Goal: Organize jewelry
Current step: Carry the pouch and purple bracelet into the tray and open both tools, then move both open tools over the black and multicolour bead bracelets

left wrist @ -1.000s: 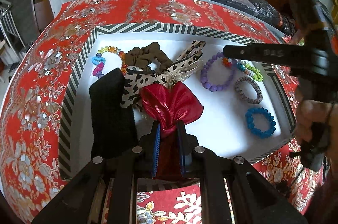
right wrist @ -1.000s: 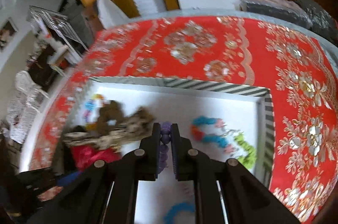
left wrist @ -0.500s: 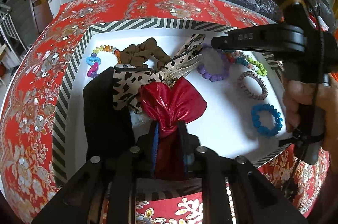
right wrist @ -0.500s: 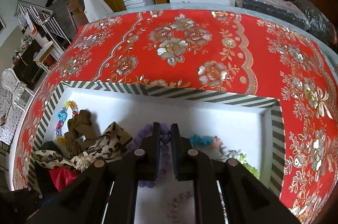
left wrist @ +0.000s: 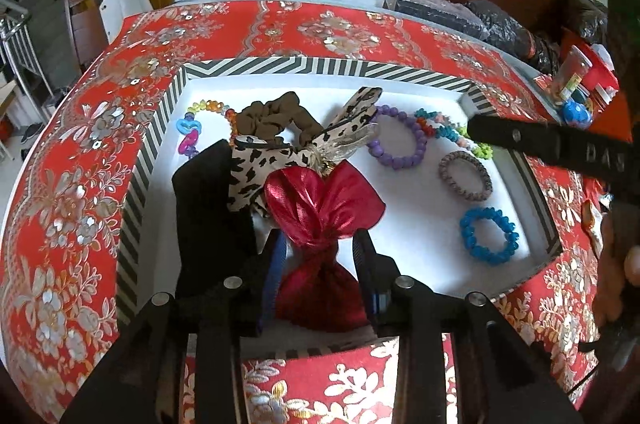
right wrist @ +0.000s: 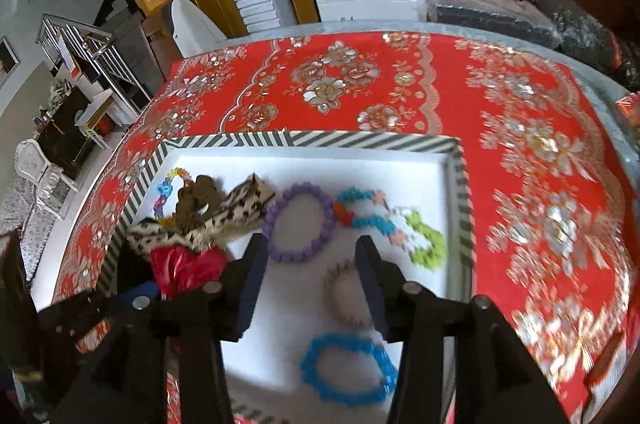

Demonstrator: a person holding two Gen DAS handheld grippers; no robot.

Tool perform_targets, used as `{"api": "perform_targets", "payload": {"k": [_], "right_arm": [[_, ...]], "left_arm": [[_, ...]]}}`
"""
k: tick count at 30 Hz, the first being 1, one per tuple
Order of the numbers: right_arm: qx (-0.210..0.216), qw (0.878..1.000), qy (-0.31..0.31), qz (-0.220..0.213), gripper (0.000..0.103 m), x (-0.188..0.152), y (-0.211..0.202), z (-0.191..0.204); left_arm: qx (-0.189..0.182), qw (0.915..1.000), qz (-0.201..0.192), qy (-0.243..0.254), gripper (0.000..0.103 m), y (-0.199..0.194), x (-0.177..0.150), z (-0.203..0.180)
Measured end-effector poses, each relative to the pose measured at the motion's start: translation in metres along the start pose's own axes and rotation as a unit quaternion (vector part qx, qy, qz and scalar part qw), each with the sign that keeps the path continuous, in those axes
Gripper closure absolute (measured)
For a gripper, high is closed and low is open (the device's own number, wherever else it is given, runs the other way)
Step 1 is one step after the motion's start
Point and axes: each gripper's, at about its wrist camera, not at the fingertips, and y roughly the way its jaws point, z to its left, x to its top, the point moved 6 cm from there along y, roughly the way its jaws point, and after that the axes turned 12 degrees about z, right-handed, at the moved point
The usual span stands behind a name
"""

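Bow (left wrist: 320,212) between parted left jaws

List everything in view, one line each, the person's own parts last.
Tray: one, white with a striped rim, on the red floral tablecloth.
Bracelets: purple beads, grey-brown coil, blue coil, multicolour beads at right; rainbow beads at left.
Hair pieces: brown scrunchie, leopard bow, red bow, black cloth.
Left gripper: just opening, red bow between the fingers.
Right gripper: just opening, nothing held.
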Motion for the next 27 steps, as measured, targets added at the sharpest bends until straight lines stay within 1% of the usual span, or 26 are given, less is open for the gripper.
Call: {"api": "perform_targets", "payload": {"k": [3, 6, 9, 13, 19, 27], "right_arm": [[0.004, 1.0, 0.001, 0.001, 0.054, -0.013, -0.004, -0.001], [-0.005, 1.0, -0.002, -0.001, 0.054, -0.024, -0.008, 0.0], [-0.004, 1.0, -0.005, -0.001, 0.054, -0.035, -0.011, 0.002], [-0.02, 1.0, -0.018, -0.006, 0.054, -0.046, -0.017, 0.007], [-0.022, 0.999, -0.022, -0.011, 0.051, -0.062, -0.025, 0.01], [-0.021, 0.999, -0.018, -0.02, 0.047, -0.084, -0.042, 0.008]], "left_arm": [[0.003, 1.0, -0.005, 0.002, 0.072, -0.007, -0.003, -0.002], [0.008, 0.9999, -0.011, 0.001, 0.072, -0.013, -0.005, -0.003], [0.016, 0.9997, -0.018, 0.006, 0.072, -0.019, -0.009, -0.006], [0.02, 0.9996, -0.018, 0.009, 0.072, -0.022, -0.016, -0.008], [0.032, 0.9992, -0.021, 0.011, 0.072, -0.028, -0.025, -0.008], [0.037, 0.9988, -0.03, 0.014, 0.072, -0.045, -0.041, -0.01]]}}
